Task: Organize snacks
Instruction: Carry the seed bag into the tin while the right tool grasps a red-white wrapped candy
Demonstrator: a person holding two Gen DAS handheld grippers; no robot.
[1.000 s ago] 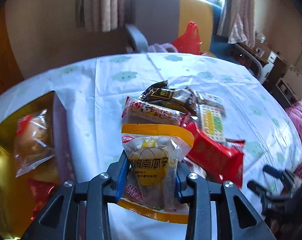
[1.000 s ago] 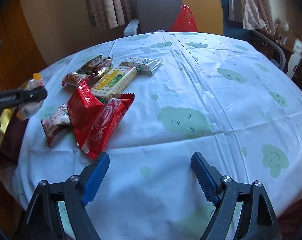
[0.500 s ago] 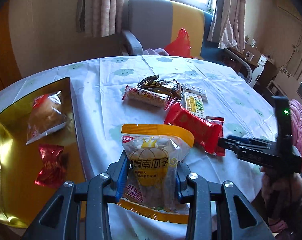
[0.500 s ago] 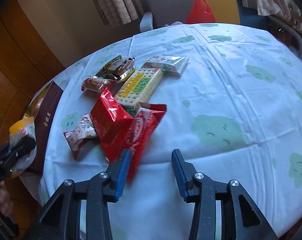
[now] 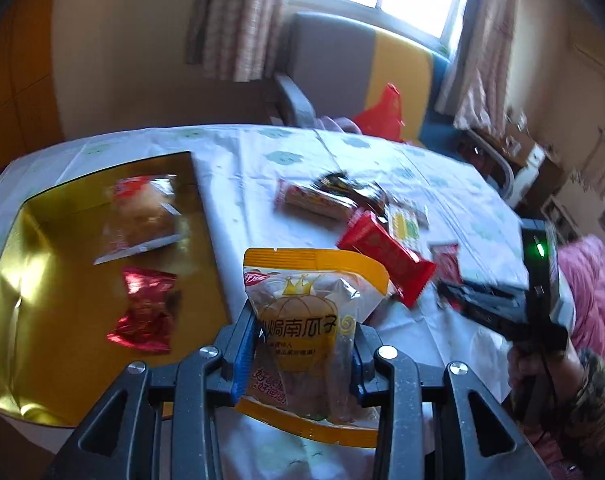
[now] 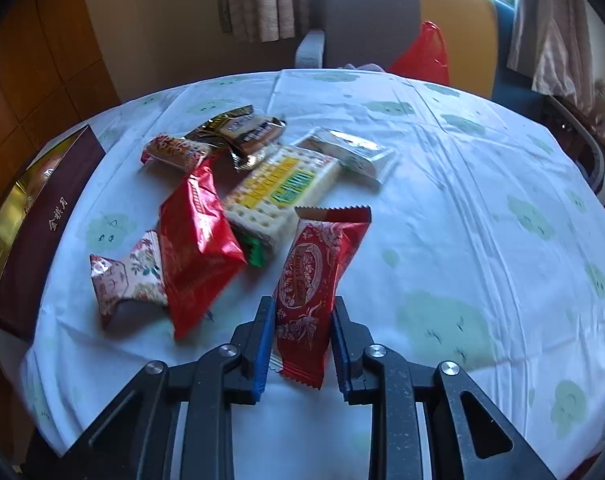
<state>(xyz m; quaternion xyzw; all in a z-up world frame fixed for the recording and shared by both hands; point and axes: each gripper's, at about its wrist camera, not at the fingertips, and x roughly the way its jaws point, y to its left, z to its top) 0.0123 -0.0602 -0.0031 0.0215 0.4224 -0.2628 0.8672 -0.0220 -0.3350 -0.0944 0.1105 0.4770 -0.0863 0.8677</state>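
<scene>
Left claw (image 5: pixel 304 344): black plastic frame, blue finger pads (image 5: pixel 244 354), silver screws. Right claw (image 6: pixel 302 334): same build. From the left wrist view its black housing carries a lit green lamp; the holding hand (image 5: pixel 520 372) wears a mottled brown sleeve.

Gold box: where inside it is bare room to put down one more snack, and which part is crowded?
In the gold box, the left half is bare, from the left wall to the bun pack and red candy. The near strip under the candy is free too. The right side, along the wall by the tablecloth, is crowded by those two.
</scene>
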